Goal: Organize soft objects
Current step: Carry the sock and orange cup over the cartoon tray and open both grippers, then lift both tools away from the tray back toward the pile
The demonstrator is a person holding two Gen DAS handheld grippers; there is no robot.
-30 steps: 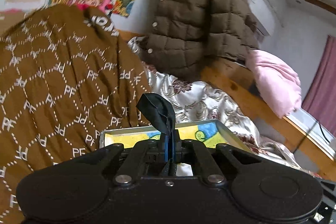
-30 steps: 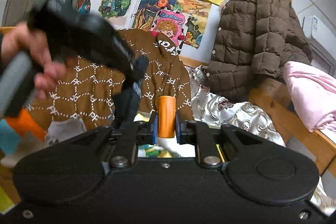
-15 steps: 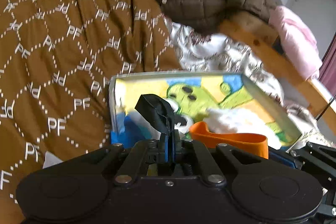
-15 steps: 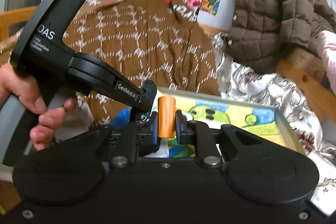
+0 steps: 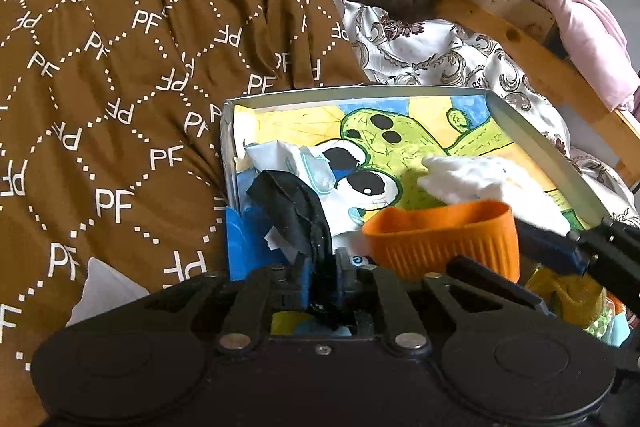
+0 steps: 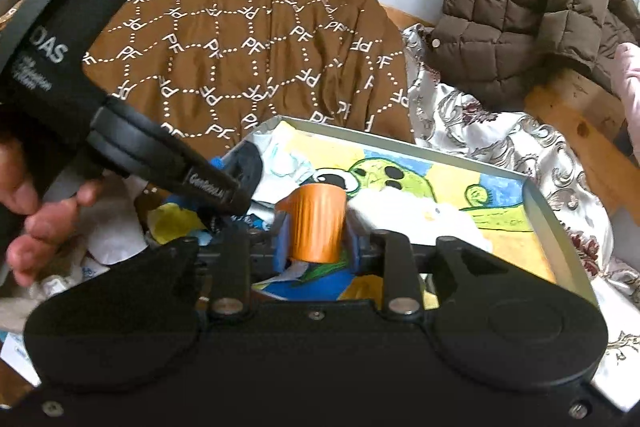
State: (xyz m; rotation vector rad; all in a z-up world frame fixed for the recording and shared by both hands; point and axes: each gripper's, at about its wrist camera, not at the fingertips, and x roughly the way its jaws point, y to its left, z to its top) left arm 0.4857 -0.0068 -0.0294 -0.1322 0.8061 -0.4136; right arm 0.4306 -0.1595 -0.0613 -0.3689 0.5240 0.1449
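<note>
Left gripper (image 5: 323,277), jaws just opening, black cloth (image 5: 294,213) still between them; right gripper (image 6: 316,241), likewise loosening around an orange band (image 6: 318,227). Both at frame centre over the tray (image 6: 538,215); brown quilt (image 5: 120,47) behind.

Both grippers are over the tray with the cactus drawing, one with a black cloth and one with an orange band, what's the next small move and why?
Probably finish opening both and back off: the black cloth and orange band already hang over the tray, and the fingers of both grippers have just been opening, each item between them.
</note>
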